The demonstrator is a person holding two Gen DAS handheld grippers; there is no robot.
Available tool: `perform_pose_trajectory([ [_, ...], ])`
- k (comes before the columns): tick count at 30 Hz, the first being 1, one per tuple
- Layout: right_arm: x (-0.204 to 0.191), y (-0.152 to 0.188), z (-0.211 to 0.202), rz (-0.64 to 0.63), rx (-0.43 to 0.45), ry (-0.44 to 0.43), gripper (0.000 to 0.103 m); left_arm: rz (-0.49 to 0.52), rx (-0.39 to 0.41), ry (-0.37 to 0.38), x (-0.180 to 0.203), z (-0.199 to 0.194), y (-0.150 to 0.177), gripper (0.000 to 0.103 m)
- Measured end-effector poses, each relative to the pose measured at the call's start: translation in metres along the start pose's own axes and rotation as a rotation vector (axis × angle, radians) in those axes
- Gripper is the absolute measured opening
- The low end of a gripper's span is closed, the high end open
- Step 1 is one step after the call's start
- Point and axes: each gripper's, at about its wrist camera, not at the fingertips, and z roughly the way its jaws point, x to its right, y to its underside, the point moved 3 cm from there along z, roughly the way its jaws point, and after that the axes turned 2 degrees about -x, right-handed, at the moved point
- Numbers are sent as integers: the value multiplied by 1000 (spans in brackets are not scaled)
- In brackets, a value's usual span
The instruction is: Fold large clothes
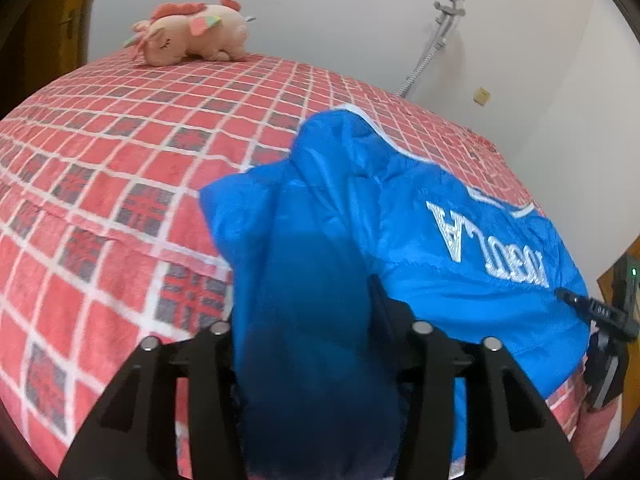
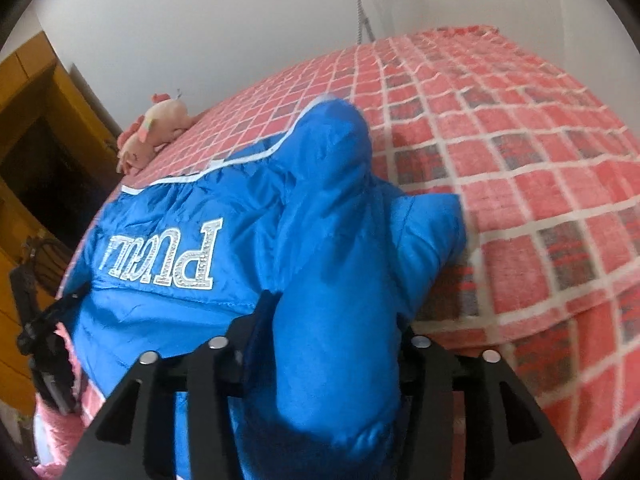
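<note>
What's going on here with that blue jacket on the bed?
A person is folding a blue jacket on a bed with a red checked blanket, using a hand-held gripping tool in each hand. The left tool is clamped on a bunched part of the jacket, and the right tool grips another part, likely the sleeves. The back of the jacket, with white lettering, lies on the blanket between them. A pink plush toy lies at the far side of the bed, apart from the jacket.
</note>
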Motion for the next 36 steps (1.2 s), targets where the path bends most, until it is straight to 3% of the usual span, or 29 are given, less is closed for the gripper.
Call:
perform_pose_trajectory([
  [2,-4,4,-20,-30,63,75,50,-31,45,-16,-7,-20,-2,59],
  [6,-18,11,-53,-71,173,151,50,-5,160,-81,-1,-61,-6,59],
  [10,-50,16,-67,-144,232,124,50,87,170,-106,44,-69,-1,59],
  [13,-74,23,-57,-192,215,89,48,154,146,-88,79,-56,9,59],
  [16,-82,23,-42,-212,208,127,47,191,121,-75,98,-36,17,59],
  [24,-69,38,-3,-179,126,139,45,231,44,-109,95,5,36,59],
  [30,-72,46,7,-199,145,194,45,273,50,-159,99,13,44,60],
  [36,-70,47,8,-193,151,181,45,265,51,-158,97,13,43,60],
])
